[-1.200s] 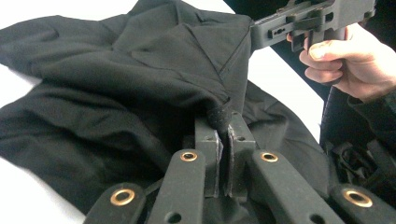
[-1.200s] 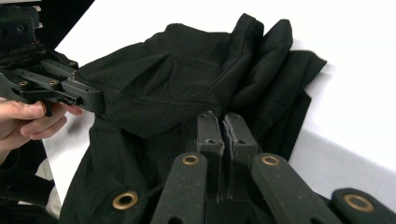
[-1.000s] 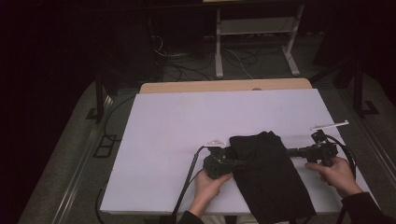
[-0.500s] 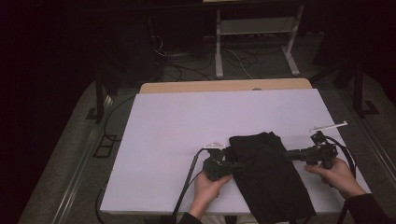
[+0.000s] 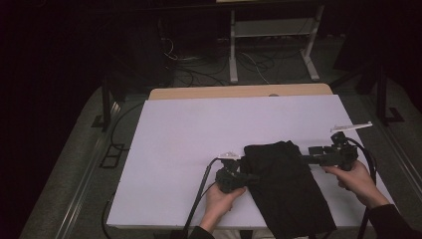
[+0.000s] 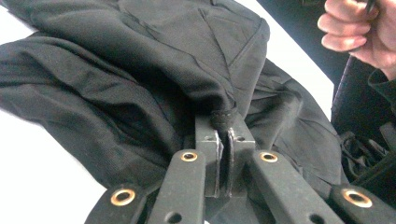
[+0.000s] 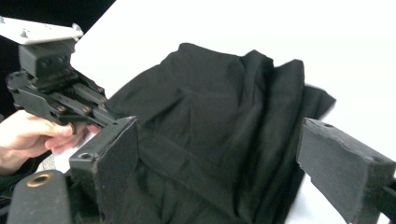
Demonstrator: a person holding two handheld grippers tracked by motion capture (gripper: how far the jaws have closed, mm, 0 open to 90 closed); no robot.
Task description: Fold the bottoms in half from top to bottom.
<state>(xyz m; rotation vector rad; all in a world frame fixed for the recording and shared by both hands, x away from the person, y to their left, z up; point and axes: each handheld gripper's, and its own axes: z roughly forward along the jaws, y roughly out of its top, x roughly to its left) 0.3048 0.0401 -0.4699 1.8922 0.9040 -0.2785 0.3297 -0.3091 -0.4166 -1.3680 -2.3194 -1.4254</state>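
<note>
**Black cloth pinched at one side, open tongs at the other**

Table (image 5: 199, 134) comes first: a white top that spans the middle of the high view, with a strip of bare wood along its far edge. Dark floor lies around it, and cables and a pale metal frame (image 5: 271, 35) stand beyond the far end.

On the near right part of the table lies a black cloth (image 5: 286, 186), rumpled and folded. Its far end is bunched near the middle of the table's right half, and its near end reaches the table's near edge. In the left gripper view the cloth (image 6: 140, 79) shows deep creases and a stitched seam, and it rests on the white top.

The left tongs (image 5: 247, 177) sit at the cloth's left edge, held by the person's left hand (image 5: 221, 201). In the left gripper view these tongs (image 6: 223, 140) are pressed together on a thick rolled hem of the cloth, which bulges just above the jaw tips.

The right tongs (image 5: 304, 158) point at the cloth's right edge, held by the right hand (image 5: 356, 181). In the right gripper view these tongs (image 7: 219, 158) stand wide apart, one jaw on each side of the cloth's folds, with the left jaw touching the fabric and the right jaw clear of it. A cable (image 5: 196, 199) trails from the left gripper off the near edge.
</note>
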